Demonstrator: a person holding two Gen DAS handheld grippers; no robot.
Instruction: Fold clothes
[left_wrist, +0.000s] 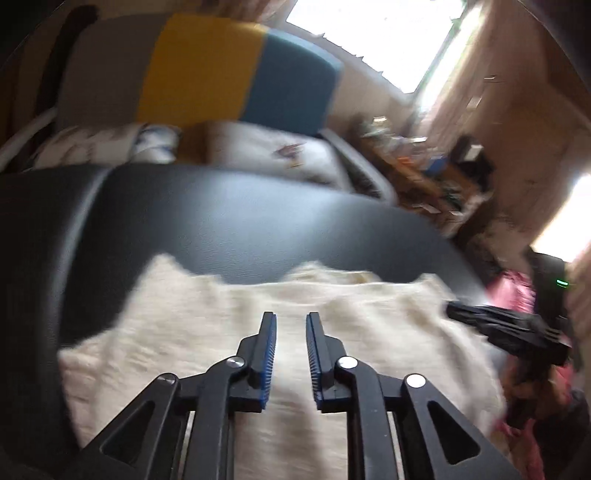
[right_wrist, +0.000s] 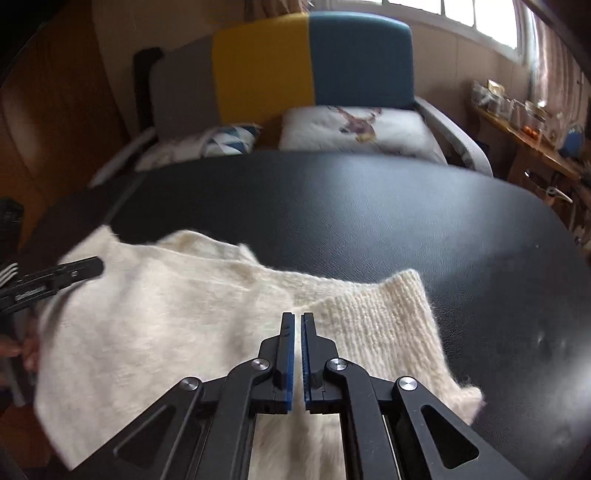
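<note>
A cream knitted sweater (left_wrist: 221, 332) (right_wrist: 166, 314) lies spread on a black table (left_wrist: 240, 221) (right_wrist: 369, 221), with a ribbed edge (right_wrist: 388, 314) toward the right. My left gripper (left_wrist: 290, 317) hovers over the middle of the sweater, open, with nothing between its blue pads. My right gripper (right_wrist: 298, 315) is over the sweater near a fold line, its jaws almost together and no cloth visibly between them. Each gripper also shows in the other's view: the right gripper (left_wrist: 506, 332) at the sweater's right edge, the left gripper (right_wrist: 55, 277) at its left edge.
Behind the table stands an armchair (right_wrist: 314, 62) with a grey, yellow and blue back, holding cushions (right_wrist: 354, 125). A cluttered wooden shelf (right_wrist: 528, 125) runs along the right wall under windows. A person's pink sleeve (left_wrist: 517, 291) is at the right.
</note>
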